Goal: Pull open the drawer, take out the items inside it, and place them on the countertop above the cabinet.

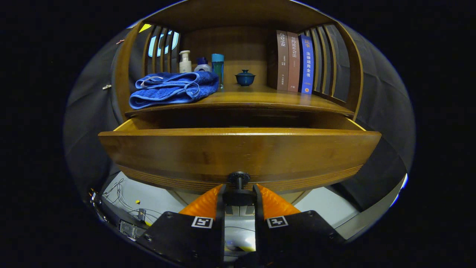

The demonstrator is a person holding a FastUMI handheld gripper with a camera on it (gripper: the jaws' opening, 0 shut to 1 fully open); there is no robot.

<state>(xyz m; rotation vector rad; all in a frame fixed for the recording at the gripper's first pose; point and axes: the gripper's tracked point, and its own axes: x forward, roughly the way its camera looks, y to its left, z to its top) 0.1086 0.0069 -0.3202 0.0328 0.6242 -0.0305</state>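
Note:
A wooden drawer (238, 152) stands pulled out from the cabinet, its broad front panel facing me. A small dark round knob (238, 178) sticks out of the lower middle of that panel. My gripper (239, 195) is shut on the knob, with one finger on each side of its head. The drawer's inside is hidden behind the front panel. Above it runs the wooden countertop (253, 98), where a folded blue towel (173, 89) lies on the left.
On the countertop stand a white pump bottle (185, 62), a small blue-capped bottle (202, 65), a teal bottle (218, 69), a blue lidded teacup (245, 78) and three upright books (295, 62). Slatted side walls close the shelf. Cables (119, 193) lie on the floor below left.

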